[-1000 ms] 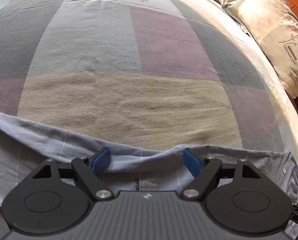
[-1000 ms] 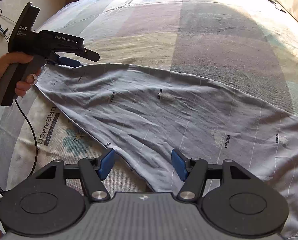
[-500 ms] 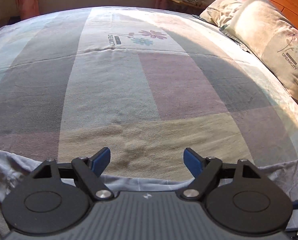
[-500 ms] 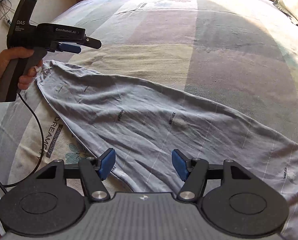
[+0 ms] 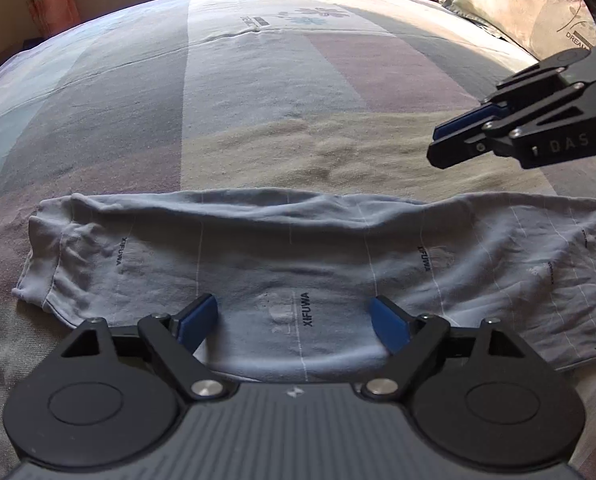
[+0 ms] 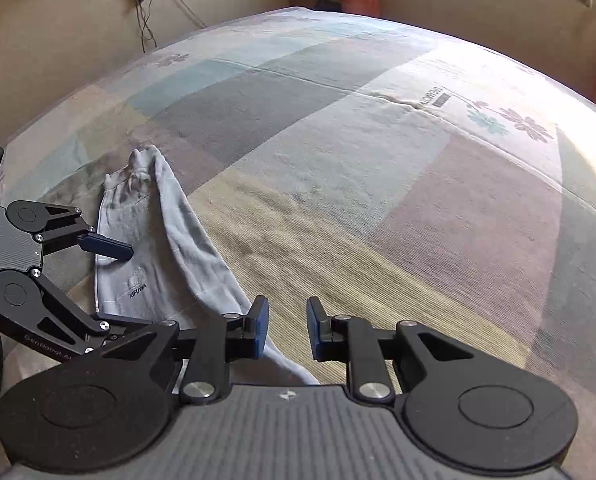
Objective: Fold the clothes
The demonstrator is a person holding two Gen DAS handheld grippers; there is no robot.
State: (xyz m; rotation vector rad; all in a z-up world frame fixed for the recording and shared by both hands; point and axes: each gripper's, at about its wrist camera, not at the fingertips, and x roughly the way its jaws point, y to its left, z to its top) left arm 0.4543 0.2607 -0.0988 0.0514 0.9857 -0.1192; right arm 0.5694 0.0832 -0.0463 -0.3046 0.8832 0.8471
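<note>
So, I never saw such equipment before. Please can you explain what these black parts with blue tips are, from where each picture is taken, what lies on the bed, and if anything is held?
There is no robot here. A person holds a hand tool in each hand, and each tool has two fingers with blue pads that open and close like tongs. A wide-angle camera sits on each tool and looks forward along its fingers, so the bed looks curved.

One picture comes from the left gripper; its fingers stand wide apart above the cloth. The other comes from the right gripper, whose fingers stand apart with a narrower gap. Each tool also appears from the side in the other's picture.

On the patchwork bed sheet lies a light blue garment with thin stripes and printed words, folded into a long strip. Pillows lie at the head of the bed. Neither gripper holds anything.
</note>
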